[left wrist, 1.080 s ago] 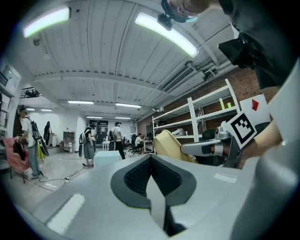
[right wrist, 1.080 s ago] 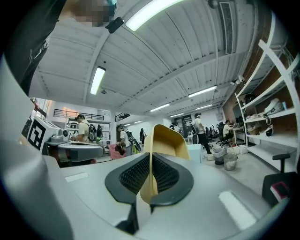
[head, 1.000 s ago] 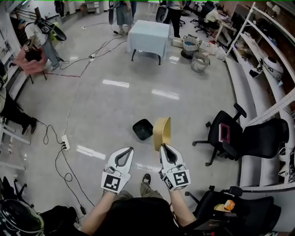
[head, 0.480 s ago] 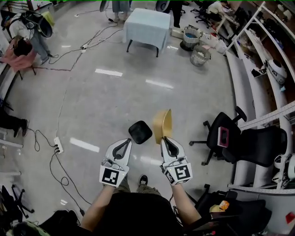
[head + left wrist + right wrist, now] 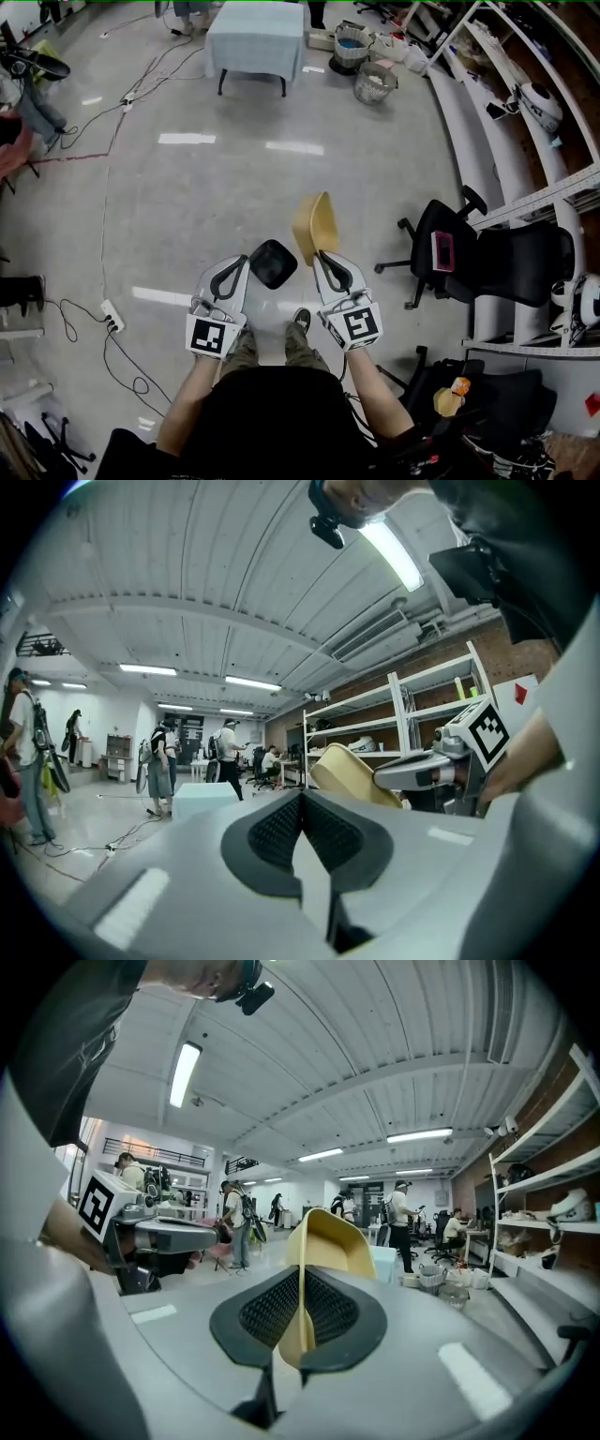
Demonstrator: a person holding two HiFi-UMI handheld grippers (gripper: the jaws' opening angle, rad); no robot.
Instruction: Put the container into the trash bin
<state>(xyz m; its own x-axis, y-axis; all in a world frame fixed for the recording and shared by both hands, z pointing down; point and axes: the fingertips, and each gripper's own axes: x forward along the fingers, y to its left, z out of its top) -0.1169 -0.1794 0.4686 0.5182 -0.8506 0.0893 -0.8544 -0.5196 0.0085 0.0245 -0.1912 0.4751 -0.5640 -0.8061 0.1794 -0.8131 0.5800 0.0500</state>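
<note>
A tan plastic container [image 5: 314, 225] stands on edge in the air, and my right gripper [image 5: 324, 259] is shut on its rim. In the right gripper view the container's wall [image 5: 330, 1237] runs thin between the two pads. My left gripper [image 5: 234, 274] is shut with nothing in it and is held level beside the right one. A small black trash bin [image 5: 273, 263] stands on the floor between and just beyond the two grippers, to the left of the container. In the left gripper view the container [image 5: 349, 774] and the right gripper [image 5: 424, 771] show at the right.
A black office chair [image 5: 448, 255] stands close on the right, before long shelves [image 5: 553, 141]. A table with a pale blue cloth [image 5: 255, 33] and wire baskets [image 5: 373, 82] are far ahead. A power strip with cables [image 5: 111, 317] lies on the floor at the left. People stand in the distance.
Both grippers and the held container have moved forward across the floor. The black bin has come nearer and now sits between the grippers; the table has slid toward the top edge.
</note>
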